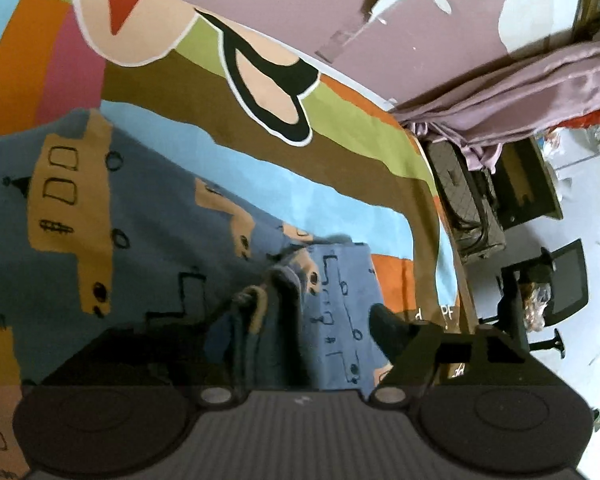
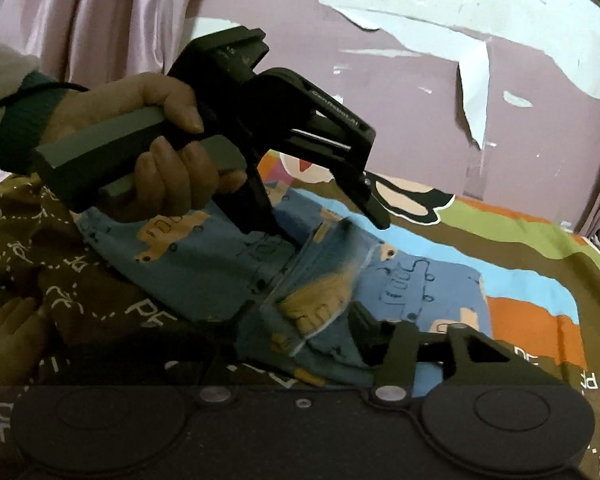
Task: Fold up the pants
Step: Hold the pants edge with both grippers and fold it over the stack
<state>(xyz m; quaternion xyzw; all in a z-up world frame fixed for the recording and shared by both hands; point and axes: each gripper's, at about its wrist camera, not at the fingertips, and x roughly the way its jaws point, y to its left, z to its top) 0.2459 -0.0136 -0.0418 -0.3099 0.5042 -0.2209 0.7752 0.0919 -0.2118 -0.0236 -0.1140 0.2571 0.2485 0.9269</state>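
Observation:
The blue pants (image 1: pixel 112 248) with tan vehicle prints lie on a colourful bedspread (image 1: pixel 340 120). In the right wrist view the pants (image 2: pixel 204 264) are partly lifted and bunched. My left gripper (image 2: pixel 328 236) reaches down from the upper left with its fingers spread around a raised fold of the pants. In its own view the left gripper (image 1: pixel 296 320) straddles the bunched fabric. My right gripper (image 2: pixel 300 336) is shut on the pants' edge near the bottom of its view.
The bedspread (image 2: pixel 520 248) covers the bed. A peeling mauve wall (image 2: pixel 420 80) and a pink curtain (image 2: pixel 80 20) stand behind. In the left wrist view a dark suitcase (image 1: pixel 468 208) and an office chair (image 1: pixel 552 288) sit on the floor beside the bed.

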